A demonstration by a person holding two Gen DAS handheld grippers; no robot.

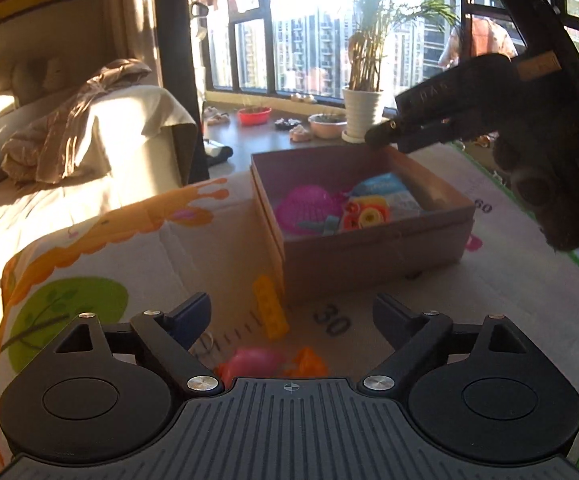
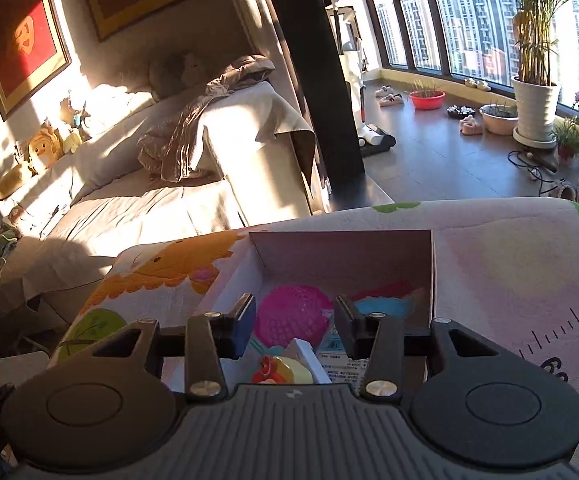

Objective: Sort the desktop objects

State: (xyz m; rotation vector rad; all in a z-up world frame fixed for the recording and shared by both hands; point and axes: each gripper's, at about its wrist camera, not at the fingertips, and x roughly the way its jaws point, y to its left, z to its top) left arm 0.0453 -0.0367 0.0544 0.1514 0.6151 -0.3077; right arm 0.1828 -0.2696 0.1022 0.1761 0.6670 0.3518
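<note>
Sunlit surface [image 1: 101, 264] carries your cardboard box [image 1: 369, 240] at 12 o'clock. Your left hand-held gripper [image 1: 291, 316] is spread, empty, over the yellow block [image 1: 270, 307]; your right hand-held gripper [image 2: 295, 322] hangs parted, empty, over the box's pink ball [image 2: 292, 314].

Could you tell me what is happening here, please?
A person with two handheld grippers is sorting toys into a cardboard box on a play mat. The right gripper hangs open over the box, holding nothing. The left gripper is open above a yellow block and pink and orange toys left outside.

Pink toy [image 1: 255, 362] — blurred, half-hidden
</note>
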